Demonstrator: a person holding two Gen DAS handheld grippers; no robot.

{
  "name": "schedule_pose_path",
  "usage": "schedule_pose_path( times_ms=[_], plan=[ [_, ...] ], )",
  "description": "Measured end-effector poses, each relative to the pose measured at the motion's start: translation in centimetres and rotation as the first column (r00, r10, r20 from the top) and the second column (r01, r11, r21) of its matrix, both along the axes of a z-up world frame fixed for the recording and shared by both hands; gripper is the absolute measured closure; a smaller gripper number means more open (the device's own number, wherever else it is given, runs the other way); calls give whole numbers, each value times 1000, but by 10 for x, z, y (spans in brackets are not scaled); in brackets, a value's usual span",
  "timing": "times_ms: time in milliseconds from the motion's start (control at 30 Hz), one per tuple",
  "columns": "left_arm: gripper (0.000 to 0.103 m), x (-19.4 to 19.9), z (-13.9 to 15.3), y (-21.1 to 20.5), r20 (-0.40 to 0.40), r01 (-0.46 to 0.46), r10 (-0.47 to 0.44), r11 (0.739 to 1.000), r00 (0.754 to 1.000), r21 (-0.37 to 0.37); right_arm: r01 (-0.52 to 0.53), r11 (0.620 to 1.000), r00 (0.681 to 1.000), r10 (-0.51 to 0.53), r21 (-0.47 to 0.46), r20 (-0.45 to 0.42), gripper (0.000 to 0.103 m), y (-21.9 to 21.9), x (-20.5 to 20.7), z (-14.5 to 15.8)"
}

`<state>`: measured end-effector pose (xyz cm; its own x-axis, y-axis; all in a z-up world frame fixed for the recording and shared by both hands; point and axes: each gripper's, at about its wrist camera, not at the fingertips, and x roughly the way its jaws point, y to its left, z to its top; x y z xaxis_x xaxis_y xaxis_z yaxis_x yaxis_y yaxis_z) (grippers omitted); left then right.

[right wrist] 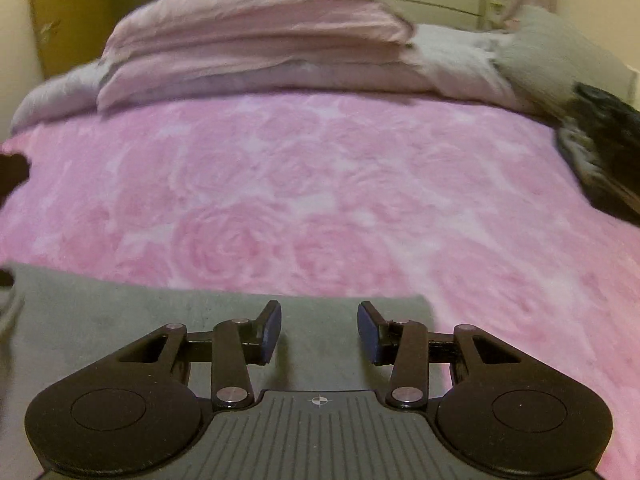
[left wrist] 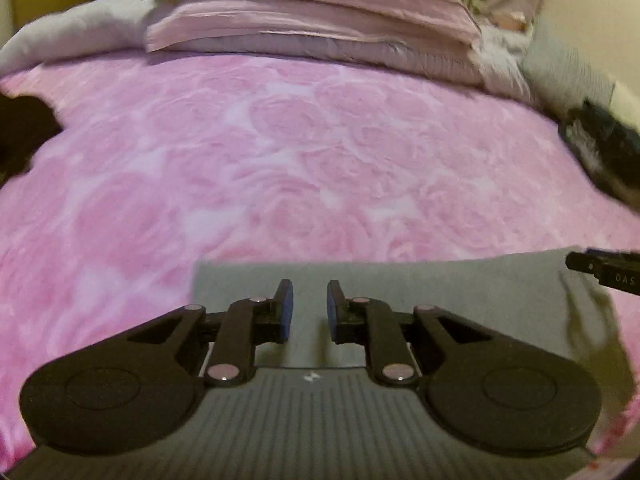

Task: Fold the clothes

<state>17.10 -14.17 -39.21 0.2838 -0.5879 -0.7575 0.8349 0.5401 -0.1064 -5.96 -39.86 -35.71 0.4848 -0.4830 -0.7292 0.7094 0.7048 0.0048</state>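
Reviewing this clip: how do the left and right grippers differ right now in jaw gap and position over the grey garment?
The left gripper has the narrower gap; the right gripper stands clearly wider. The left gripper hangs near the left edge of the grey garment, the right gripper near its right edge. Shared: both are empty, with nothing between the blue pads, and both point down over the flat garment on the pink rose blanket.

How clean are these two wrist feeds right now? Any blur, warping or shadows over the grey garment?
Left wrist view: fisheye bends the pink rose blanket; edges smeared, the dark item at right streaked; a shadow falls on the grey garment. Right wrist view: folded pink bedding soft with motion blur; right gripper sharp, casting finger shadows on the garment.
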Motion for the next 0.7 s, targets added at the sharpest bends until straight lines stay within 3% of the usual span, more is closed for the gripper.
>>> schedule_pose_path(
  times_ms=[67,100,167,267,333,467,533,633,700],
  plan=[
    [86,3,-18,-11,26,21,-23,998,999,64,-28,1000,998,28,0,-55,62,-11,4,-21],
    [85,5,-26,-10,54,26,-31,996,998,85,-28,1000,999,28,-6,-31,60,-15,1,-24],
    [85,14,-25,3,39,7,-10,998,999,68,19,1000,999,-18,20,-41,58,-21,-8,-17],
    [91,22,-16,22,43,-83,79,991,996,102,97,995,987,-101,-37,-123,59,-11,-19,-2],
    [94,16,-10,36,25,-104,102,989,995,102,92,996,991,-92,-6,-98,59,8,-28,10],
    [93,-30,6,48,-29,-35,37,997,999,70,-41,996,999,43,77,-14,59,67,-22,18],
    [90,-60,4,48,-50,33,-29,996,998,89,-85,992,996,88,97,-31,59,93,-14,10],
    [89,-96,-12,55,-61,79,-69,981,996,176,-97,985,990,110,143,-92,59,123,-24,-11],
    [89,-115,-14,73,-11,82,-81,980,997,179,-101,988,990,111,116,-82,58,140,-44,-13]
  ],
)
